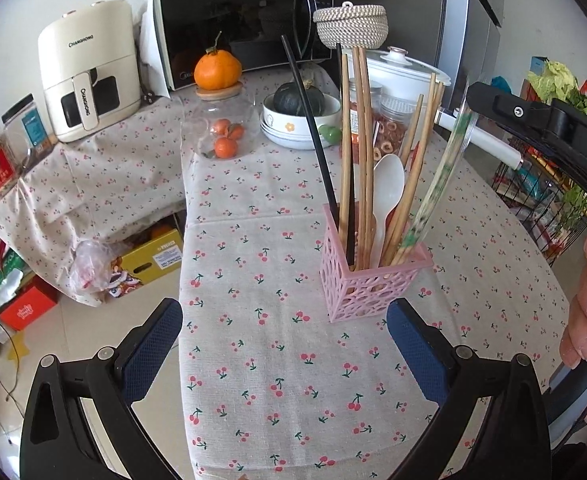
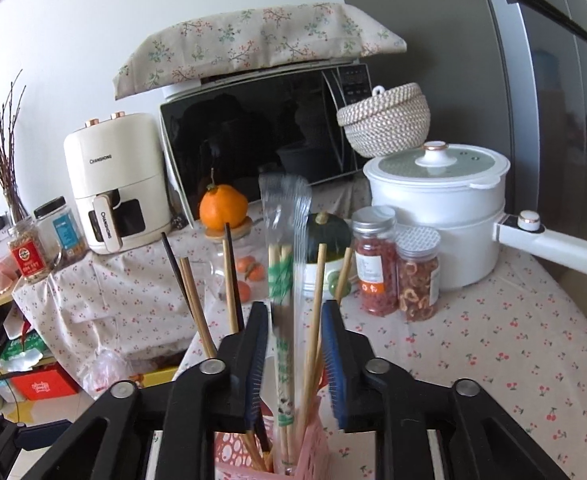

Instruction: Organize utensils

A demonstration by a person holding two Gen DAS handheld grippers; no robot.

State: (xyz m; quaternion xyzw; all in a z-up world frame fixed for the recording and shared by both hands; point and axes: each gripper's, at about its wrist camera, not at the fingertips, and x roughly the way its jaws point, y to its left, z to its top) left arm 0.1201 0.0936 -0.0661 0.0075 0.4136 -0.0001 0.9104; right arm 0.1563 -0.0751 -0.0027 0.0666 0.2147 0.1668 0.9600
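Jaws of right gripper stand apart w/ a gap between them; the wrapped chopsticks pass through this gap, nearer the left pad, but I cannot tell if a pad touches the wrapper. Jaws of left gripper are spread wide and hold nothing, low over the table just in front of the holder.

The wrapped chopsticks stand tilted in the pink holder, at its right side, in a clear plastic sleeve w/ green print. In same holder: several wooden chopsticks, two black chopsticks and a white spoon. The holder stands on the table, on a cloth w/ cherry print.

Behind the holder are two jars w/ dried red food, a bowl stack w/ a dark green squash on top, and a glass jar w/ small oranges inside and a big orange on its lid. Further back: microwave, white pot w/ long handle, woven basket. Air fryer is at left, on a lower surface under the same kind of cloth.
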